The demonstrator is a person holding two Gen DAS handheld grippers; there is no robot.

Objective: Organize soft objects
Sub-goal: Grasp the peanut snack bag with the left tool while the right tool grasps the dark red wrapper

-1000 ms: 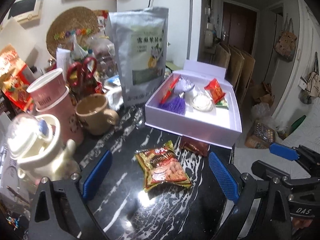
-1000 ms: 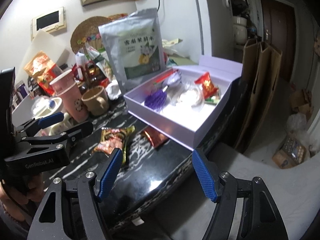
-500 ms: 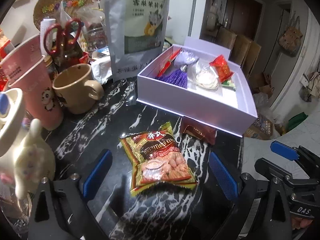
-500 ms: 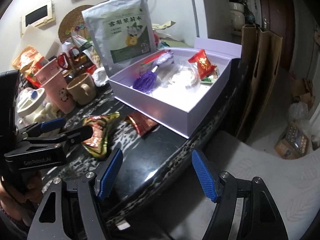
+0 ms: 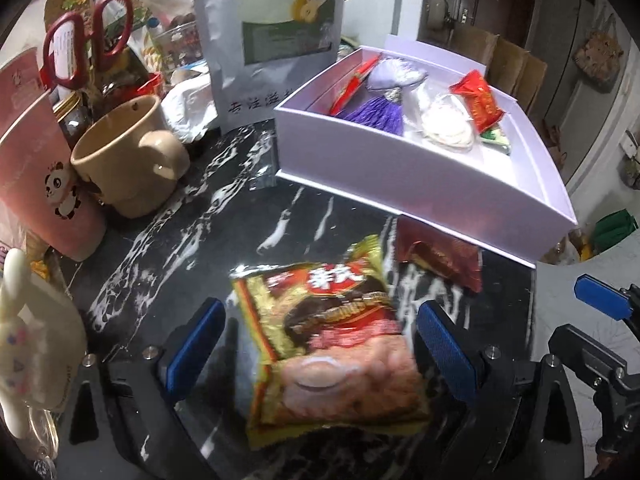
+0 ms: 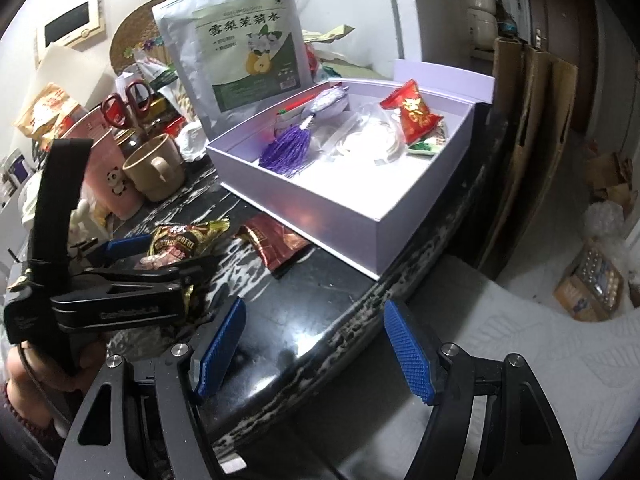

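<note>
A yellow and red snack bag (image 5: pixel 332 344) lies flat on the black marble table (image 5: pixel 200 240). My left gripper (image 5: pixel 320 340) hangs low over it, open, with a blue pad on either side of the bag and neither pressing on it. A small dark red packet (image 5: pixel 440 256) lies just beyond, against the white box (image 5: pixel 420 184). The box holds a purple tassel (image 5: pixel 376 114), a white coil and a red packet (image 5: pixel 478 100). My right gripper (image 6: pixel 314 350) is open over the table's front edge with nothing between its pads. From there the left gripper (image 6: pixel 160 256) shows straddling the snack bag (image 6: pixel 180 240).
A beige mug (image 5: pixel 120 156), a pink panda cup (image 5: pixel 36 184), red scissors (image 5: pixel 88 36) and a tall silver pouch (image 5: pixel 272 40) crowd the back left. A white figurine (image 5: pixel 32 340) stands close to the left finger. The table's rounded edge (image 6: pixel 400 272) drops off to the right.
Both grippers have come down and forward. The left one has closed in on the snack bag until its pads flank it. The right one sits lower by the table edge. Neither gripper's opening changed.
</note>
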